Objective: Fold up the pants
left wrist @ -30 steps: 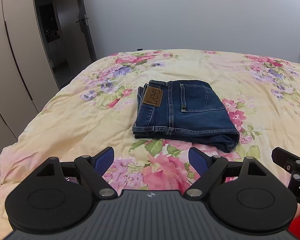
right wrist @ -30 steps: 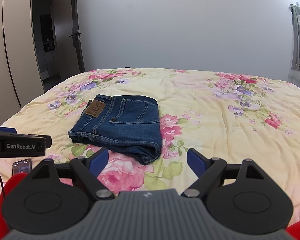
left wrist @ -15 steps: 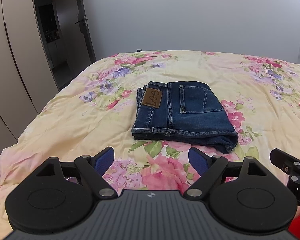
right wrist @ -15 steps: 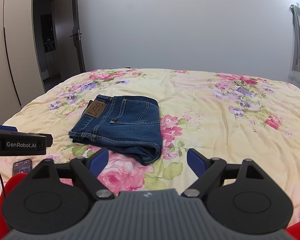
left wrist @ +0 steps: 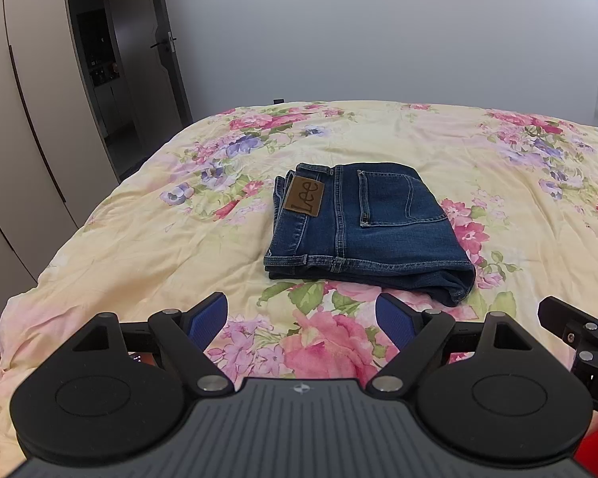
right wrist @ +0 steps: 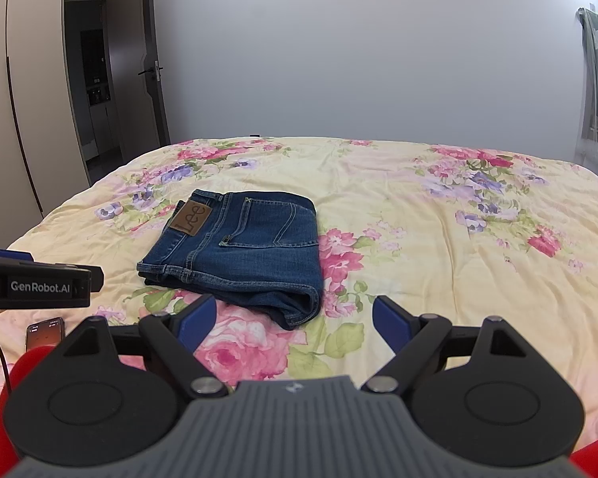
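The bed point(left wrist: 478, 159), covered by a floral quilt, carries the pants point(left wrist: 362, 227) near its middle, folded into a compact denim rectangle with the waistband patch point(left wrist: 305, 196) uppermost. The left claw point(left wrist: 303, 314) and right claw point(right wrist: 287, 318) are held apart and empty, short of the pants. The folding step is judged complete; no further grasp appears required, only withdrawal.
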A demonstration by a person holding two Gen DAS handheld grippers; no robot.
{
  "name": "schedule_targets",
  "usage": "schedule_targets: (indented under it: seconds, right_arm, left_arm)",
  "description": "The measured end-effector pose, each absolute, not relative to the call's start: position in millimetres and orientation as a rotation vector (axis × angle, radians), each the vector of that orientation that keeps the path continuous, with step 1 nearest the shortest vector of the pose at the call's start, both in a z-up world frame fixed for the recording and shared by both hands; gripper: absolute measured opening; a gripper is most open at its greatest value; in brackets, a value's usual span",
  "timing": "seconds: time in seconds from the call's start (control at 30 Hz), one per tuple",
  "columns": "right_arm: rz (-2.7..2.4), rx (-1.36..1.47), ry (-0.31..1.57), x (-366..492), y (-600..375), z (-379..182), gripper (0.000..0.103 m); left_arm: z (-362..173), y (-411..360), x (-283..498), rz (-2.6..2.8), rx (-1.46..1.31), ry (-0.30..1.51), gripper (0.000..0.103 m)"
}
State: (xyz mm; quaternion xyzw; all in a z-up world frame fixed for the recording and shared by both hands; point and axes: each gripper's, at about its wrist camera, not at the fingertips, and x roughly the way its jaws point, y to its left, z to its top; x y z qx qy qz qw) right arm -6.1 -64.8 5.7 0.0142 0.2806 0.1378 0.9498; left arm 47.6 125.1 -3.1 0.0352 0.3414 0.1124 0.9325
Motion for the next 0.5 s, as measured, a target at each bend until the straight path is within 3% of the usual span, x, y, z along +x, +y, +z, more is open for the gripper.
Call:
schedule_targets:
  seconds: [0.5]
  right_arm:
    - [0.273, 0.033, 0.576, -7.4, -65.6, 5.1, 0.082]
  left_arm:
    - [-0.6, 123.5, 41.8, 0.198, 0.084, 0.686, 0.098]
